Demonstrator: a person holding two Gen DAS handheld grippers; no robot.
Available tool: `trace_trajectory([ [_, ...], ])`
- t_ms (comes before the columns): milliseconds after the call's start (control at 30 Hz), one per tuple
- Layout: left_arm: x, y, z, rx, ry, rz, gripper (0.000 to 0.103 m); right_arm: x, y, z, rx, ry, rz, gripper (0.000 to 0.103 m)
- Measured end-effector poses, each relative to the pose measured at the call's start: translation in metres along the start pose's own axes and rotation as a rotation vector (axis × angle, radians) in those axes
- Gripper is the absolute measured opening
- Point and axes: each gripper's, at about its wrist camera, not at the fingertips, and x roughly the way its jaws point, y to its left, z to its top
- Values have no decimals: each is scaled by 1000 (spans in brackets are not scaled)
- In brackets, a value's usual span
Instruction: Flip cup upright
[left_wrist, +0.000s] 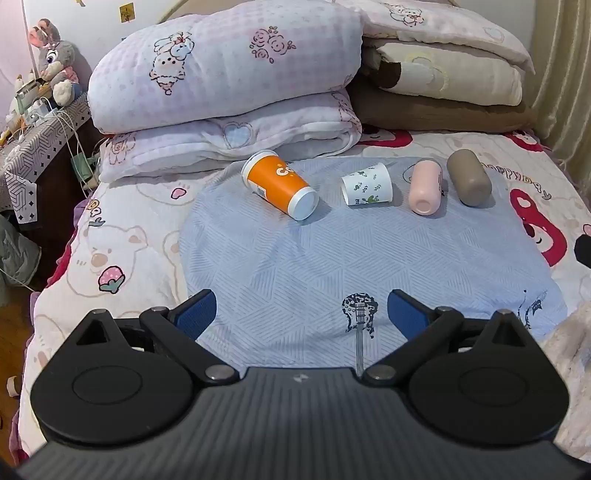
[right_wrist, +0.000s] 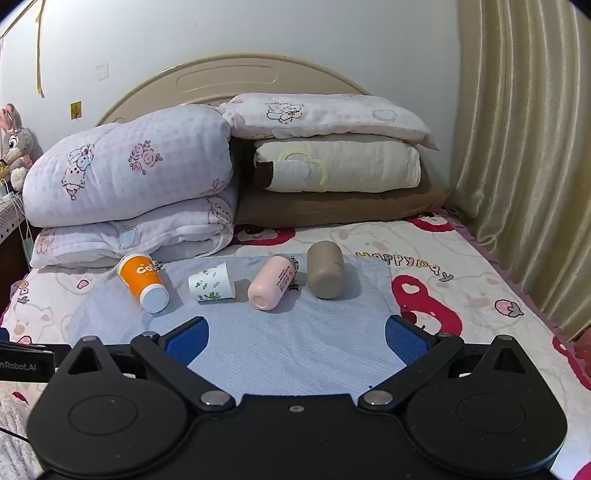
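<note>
Left gripper (left_wrist: 301, 314) level, low over cloth (left_wrist: 332, 258), jaws wide, empty. Right gripper (right_wrist: 297, 339) same. Four cups on sides at 12 o'clock: orange cup (left_wrist: 279, 184), pink cup (left_wrist: 424, 188).

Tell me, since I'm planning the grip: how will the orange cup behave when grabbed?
The orange cup looks like paper, so probably light and crushable under a firm squeeze. It lies on its side on the blue cloth, tapered, so a nudge would likely roll it in a curve.

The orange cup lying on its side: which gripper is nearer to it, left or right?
Left, probably. The orange cup lies ahead of the left gripper; it lies ahead and far left of the right gripper.
</note>
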Motion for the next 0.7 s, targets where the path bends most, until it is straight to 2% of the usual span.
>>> trace_trajectory([
  [700,-1,2,-1,-11,-25,8,100,-3,-8,0,6,-6,0,103],
])
